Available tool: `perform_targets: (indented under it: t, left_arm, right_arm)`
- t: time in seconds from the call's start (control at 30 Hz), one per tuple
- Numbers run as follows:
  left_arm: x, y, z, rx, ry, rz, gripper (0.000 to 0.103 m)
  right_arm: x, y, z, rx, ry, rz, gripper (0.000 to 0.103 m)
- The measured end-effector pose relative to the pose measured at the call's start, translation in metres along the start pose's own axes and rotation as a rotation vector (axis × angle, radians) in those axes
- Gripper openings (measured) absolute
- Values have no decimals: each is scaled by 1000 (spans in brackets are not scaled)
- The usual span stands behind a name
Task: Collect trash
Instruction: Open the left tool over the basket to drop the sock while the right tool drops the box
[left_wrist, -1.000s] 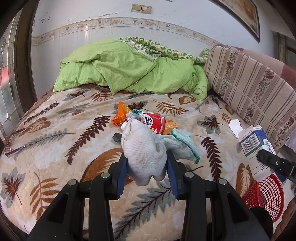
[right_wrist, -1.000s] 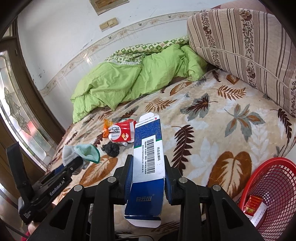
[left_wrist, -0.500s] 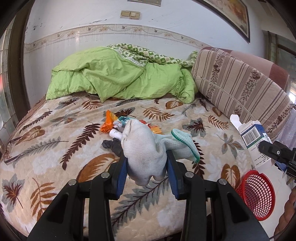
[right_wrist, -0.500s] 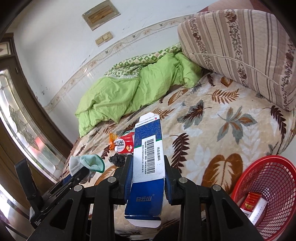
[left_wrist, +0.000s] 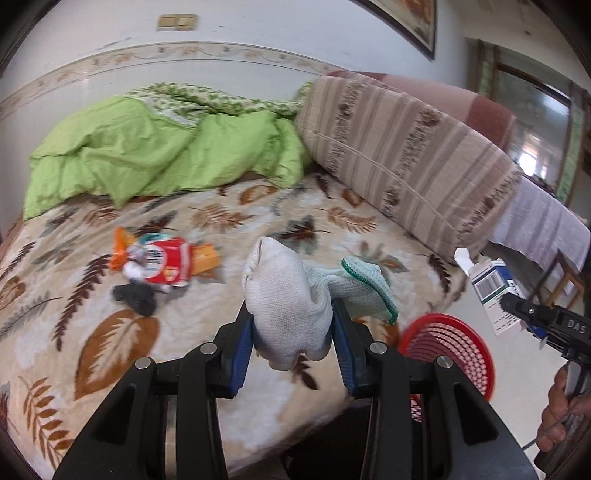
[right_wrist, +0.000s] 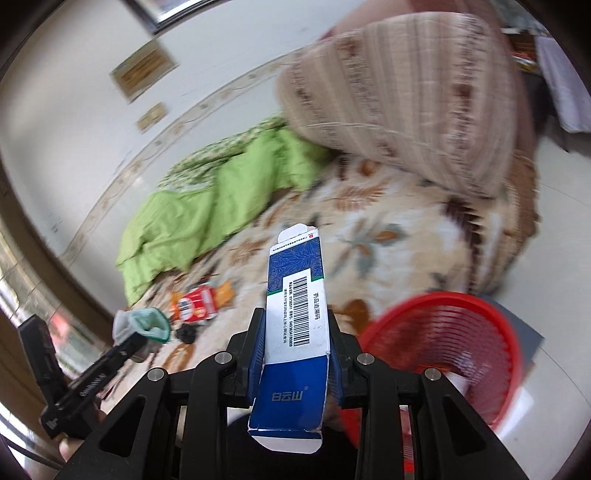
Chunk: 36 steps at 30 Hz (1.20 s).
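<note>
Beside the bed (left_wrist: 229, 398) edge, right gripper (right_wrist: 295, 354) clamps box (right_wrist: 295, 325) near basket (right_wrist: 491, 306).

Red basket (right_wrist: 443, 332) blurred, contents unreadable; left-view basket (left_wrist: 448, 354) partly hidden by gripper.

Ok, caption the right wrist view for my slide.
Right gripper holds a blue box near the red basket beside the bed.

A bedroom in daylight: a bed (left_wrist: 207, 236) spread with a cream leaf-patterned blanket fills the near ground, a crumpled green quilt (left_wrist: 147, 155) heaped at its far side against a white wall (left_wrist: 258, 29) with a floral border. A striped bolster cushion (left_wrist: 406, 162) lies to the right; pale floor tiles (right_wrist: 561, 236) gleam beyond.
</note>
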<state>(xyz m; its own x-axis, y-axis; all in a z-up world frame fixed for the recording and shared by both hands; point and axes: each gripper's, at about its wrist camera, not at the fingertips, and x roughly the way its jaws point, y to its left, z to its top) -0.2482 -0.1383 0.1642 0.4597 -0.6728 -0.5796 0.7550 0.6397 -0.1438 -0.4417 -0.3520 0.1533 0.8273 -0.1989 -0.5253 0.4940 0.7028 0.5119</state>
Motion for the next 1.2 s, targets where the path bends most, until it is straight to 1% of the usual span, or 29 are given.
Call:
perform_targets:
  t: [0.1,0.27,0.43,0.53,0.57,0.6,0.63,0.67,0.7,0.73,0.77,0.8,0.87,0.97,1.07,1.13,1.2]
  left_arm:
    - [14,-29,3,32,45,-82,38]
    - [41,-78,0,58,152,-211,38]
    - [60,-123,-7,117,219,-276,38]
    - [74,-143,-11,150,251,-299,38]
    - [78,-150,-13,161,258,-303,40]
    - [84,-156,-14,174,272,-314,44]
    - [89,-161,-16,187,291,-326,52]
    - [94,-165,-18,192,311,-329,58]
    - [96,-165,-19,183,315,-322,67]
    - [96,-163,-20,169,314,-319,69]
    - [96,-161,-20,157,313,-324,69]
    - [95,-156,-19,149,315,-328,69]
    - [94,-146,-16,133,307,-312,69]
    - [89,-119,-10,90,284,-279,69]
    - [79,-89,-6,67,242,-215,70]
    - [72,-68,-5,58,213,-158,70]
    - [65,-50,-6,42,193,-125,70]
  right_arm:
    - [-15,-27,1,36,-7,-53,31]
    - [-27,-56,-4,73,7,-112,31]
    - [-29,-75,-8,107,13,-137,31]
    - [-31,-84,-6,121,7,-150,31]
    - [-31,-87,-6,125,6,-154,31]
    - [-31,-89,-5,128,5,-158,33]
    - [-31,-91,-6,129,2,-165,33]
    - [-30,-93,-6,130,0,-174,34]
    - [-29,-95,-7,133,3,-174,42]
    - [-29,-97,-7,136,7,-176,45]
    - [-29,-98,-7,137,3,-181,49]
    - [-29,-99,-7,135,-1,-183,50]
    - [-29,-99,-5,138,-5,-179,50]
    - [-24,-91,-3,117,0,-156,50]
    - [-10,-74,-1,82,26,-128,50]
    - [4,-55,0,48,54,-93,50]
    - [14,-38,1,11,64,-68,51]
